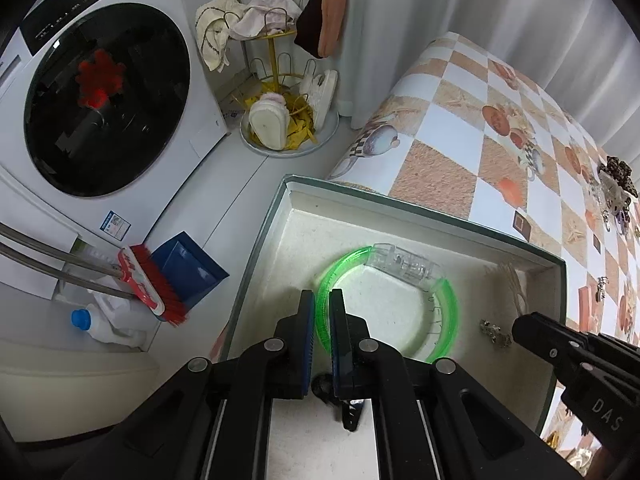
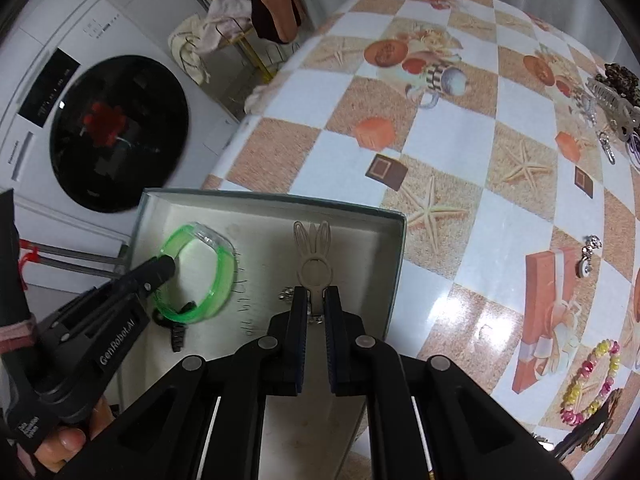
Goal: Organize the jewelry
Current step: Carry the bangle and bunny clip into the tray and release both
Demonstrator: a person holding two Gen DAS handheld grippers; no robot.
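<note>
Green translucent bangle (image 1: 384,304) lies inside the open box (image 1: 280,216) at the checkered table's (image 2: 460,160) edge, its rim pinched between the closed left gripper (image 1: 323,312). Right gripper (image 2: 316,312) clamps a beige bunny-ear hair clip (image 2: 314,258) over the box. Beaded bracelet (image 2: 592,380) lies on the table, well apart.

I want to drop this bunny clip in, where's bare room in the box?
Bare floor lies between the green bracelet and the box right wall, ahead of the bunny clip. The left half is crowded: bracelet, left tool, black clip.
</note>
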